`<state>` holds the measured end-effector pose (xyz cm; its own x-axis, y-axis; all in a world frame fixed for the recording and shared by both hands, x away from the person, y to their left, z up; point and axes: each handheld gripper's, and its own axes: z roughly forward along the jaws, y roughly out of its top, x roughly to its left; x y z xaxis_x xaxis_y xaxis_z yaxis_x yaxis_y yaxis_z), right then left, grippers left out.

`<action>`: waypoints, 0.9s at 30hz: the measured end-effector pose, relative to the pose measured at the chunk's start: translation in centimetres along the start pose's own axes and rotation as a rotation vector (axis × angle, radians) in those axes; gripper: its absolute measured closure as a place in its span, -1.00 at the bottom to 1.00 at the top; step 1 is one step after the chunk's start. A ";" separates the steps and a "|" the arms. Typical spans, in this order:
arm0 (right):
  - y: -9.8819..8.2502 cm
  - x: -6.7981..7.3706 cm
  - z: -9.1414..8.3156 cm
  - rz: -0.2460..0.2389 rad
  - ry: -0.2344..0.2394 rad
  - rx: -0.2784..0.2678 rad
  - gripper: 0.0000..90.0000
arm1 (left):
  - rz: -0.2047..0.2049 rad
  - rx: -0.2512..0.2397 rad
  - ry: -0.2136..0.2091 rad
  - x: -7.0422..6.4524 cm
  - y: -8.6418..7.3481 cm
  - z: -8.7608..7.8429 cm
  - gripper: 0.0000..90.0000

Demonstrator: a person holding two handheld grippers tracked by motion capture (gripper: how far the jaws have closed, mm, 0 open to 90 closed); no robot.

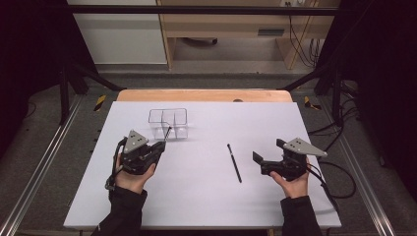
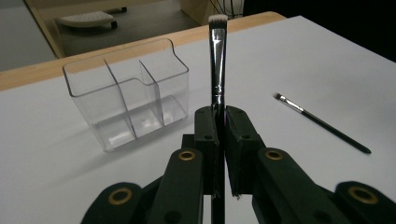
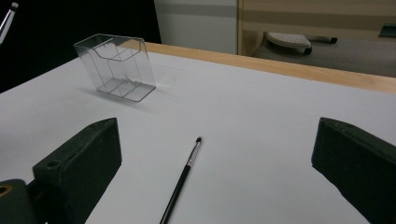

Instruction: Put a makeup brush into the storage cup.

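Just in front of the clear organizer [image 1: 168, 122], the left gripper [image 2: 217, 116] pinches a makeup brush [image 2: 217, 56] by its handle, bristles pointing up and away, jaws pressed tight on it. To seat it well, I would tip the brush upright over one compartment and lower it before letting go. Right of the organizer, a second brush [image 1: 234, 162] lies flat on the white table [image 1: 206, 191], and the right gripper [image 1: 268, 158] waits beside it with jaws spread wide and nothing between them.
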<state>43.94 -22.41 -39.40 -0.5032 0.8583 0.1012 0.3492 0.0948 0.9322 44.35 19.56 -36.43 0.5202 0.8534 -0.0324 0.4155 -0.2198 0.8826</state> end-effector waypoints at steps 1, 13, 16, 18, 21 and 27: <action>0.0 0.0 0.0 -0.001 -0.001 0.001 -0.95 | -0.003 -0.006 0.002 0.1 0.1 0.0 0.85; -0.1 0.1 0.1 0.000 0.003 0.005 -0.95 | -0.049 -0.091 0.025 1.2 1.8 0.3 0.85; -0.1 0.1 0.2 0.000 0.003 0.007 -0.95 | -0.051 -0.107 0.033 1.4 2.4 0.5 0.85; -0.1 0.1 0.2 -0.002 0.003 0.007 -0.95 | -0.049 -0.115 0.041 1.6 2.8 0.6 0.85; -0.1 0.1 0.2 -0.002 0.004 0.006 -0.95 | -0.052 -0.124 0.044 1.8 3.3 0.9 0.85; -0.2 0.1 0.3 -0.004 0.005 0.009 -0.95 | -0.058 -0.145 0.055 2.3 4.0 1.8 0.85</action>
<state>44.06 -22.16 -39.65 -0.5086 0.8553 0.0991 0.3545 0.1032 0.9293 48.52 19.86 -33.83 0.4554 0.8881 -0.0628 0.3297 -0.1027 0.9385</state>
